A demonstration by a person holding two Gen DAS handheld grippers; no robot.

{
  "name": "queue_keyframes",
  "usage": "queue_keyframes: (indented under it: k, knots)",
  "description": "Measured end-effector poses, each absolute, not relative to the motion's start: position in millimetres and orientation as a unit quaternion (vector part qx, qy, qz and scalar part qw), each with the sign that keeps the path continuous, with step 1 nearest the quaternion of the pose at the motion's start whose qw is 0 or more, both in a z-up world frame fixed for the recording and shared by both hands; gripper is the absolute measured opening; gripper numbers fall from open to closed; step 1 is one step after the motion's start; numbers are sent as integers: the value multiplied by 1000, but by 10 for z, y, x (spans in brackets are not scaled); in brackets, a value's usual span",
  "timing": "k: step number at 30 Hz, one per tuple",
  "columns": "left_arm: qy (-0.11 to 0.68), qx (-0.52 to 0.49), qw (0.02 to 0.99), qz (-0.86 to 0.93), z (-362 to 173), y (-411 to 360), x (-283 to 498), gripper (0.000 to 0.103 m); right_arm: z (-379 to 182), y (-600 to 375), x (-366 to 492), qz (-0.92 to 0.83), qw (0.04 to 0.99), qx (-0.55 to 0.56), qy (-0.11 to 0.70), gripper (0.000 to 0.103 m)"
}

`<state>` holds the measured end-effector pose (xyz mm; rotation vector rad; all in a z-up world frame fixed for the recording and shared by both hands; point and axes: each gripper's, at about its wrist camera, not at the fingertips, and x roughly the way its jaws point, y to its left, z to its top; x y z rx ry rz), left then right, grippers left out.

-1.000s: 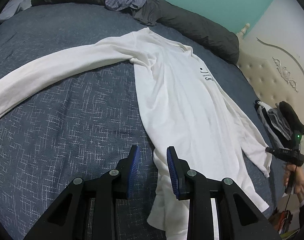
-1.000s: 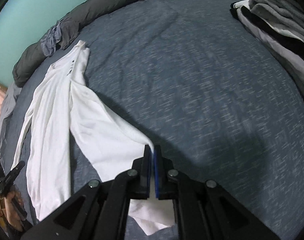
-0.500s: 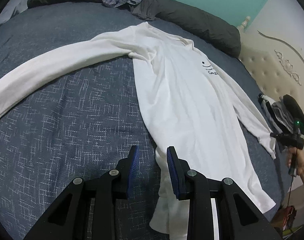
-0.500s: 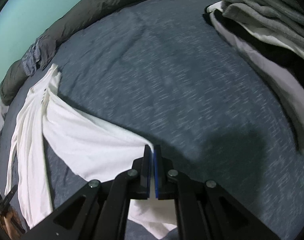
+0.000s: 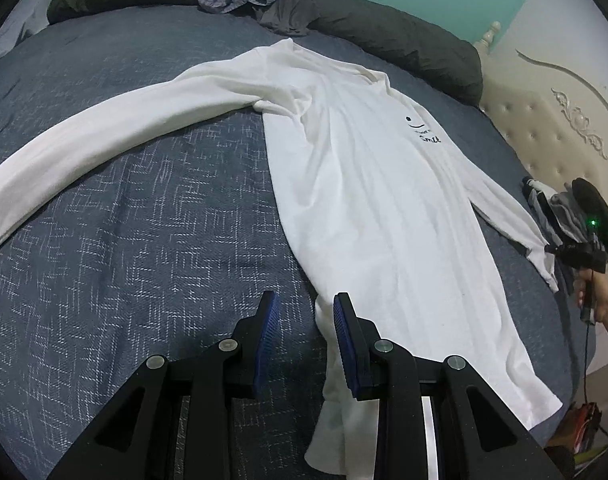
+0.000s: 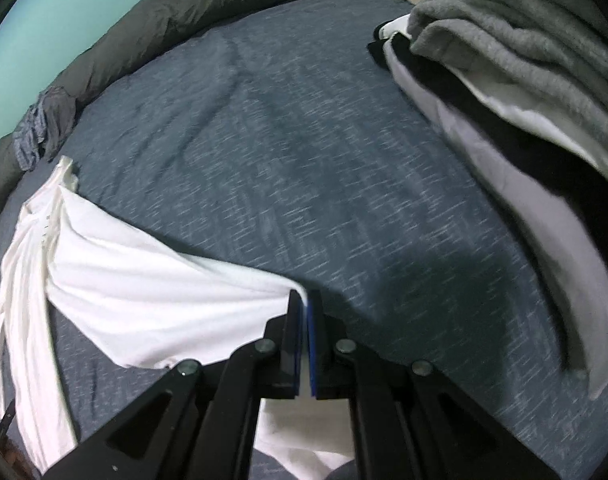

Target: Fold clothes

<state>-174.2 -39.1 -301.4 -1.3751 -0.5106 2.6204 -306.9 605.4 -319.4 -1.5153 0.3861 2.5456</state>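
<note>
Spread face up across the bed (image 5: 124,260), the shirt (image 5: 376,208), one sleeve (image 5: 84,148) flung far left, likely to lay the whole shape bare for folding. At its near left hem, the left gripper (image 5: 304,316), gaping and empty, set to bite. Far right, the right gripper (image 6: 305,320), pinched on the other sleeve (image 6: 164,312), drawing it taut and off the bed toward a stack (image 6: 524,80).

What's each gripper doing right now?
Left gripper: open, holding nothing, over the hem corner of the white shirt.
Right gripper: shut on the white shirt's sleeve.
</note>
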Motion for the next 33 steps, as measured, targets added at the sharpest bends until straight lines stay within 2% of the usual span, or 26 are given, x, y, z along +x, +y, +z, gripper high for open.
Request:
queue_keyframes:
  k: [9, 16, 19, 24, 26, 28, 33]
  knots:
    - [-192, -453, 69, 868, -3004, -507, -1700, 31, -3009, 5944, -3052, 867, 90, -483, 82, 2]
    - [-196, -444, 72, 871, -2934, -562, -1619, 31, -2745, 5886, -2911, 880, 90, -465, 49, 9]
    - [-198, -438, 70, 874, -2897, -599, -1586, 31, -2666, 5906, -2869, 879, 100, -464, 38, 20]
    - [-203, -435, 69, 875, -2878, -651, -1540, 31, -2719, 5907, -2819, 869, 108, -481, 47, 24]
    - [-205, -434, 69, 874, -2879, -664, -1535, 31, -2808, 5886, -2788, 863, 101, -492, 45, 35]
    - [-206, -433, 69, 875, -2877, -675, -1532, 31, -2896, 5864, -2757, 857, 94, -504, 44, 41]
    - [-202, -435, 70, 875, -2890, -645, -1548, 31, -3157, 5834, -2696, 845, 83, -527, 38, 41]
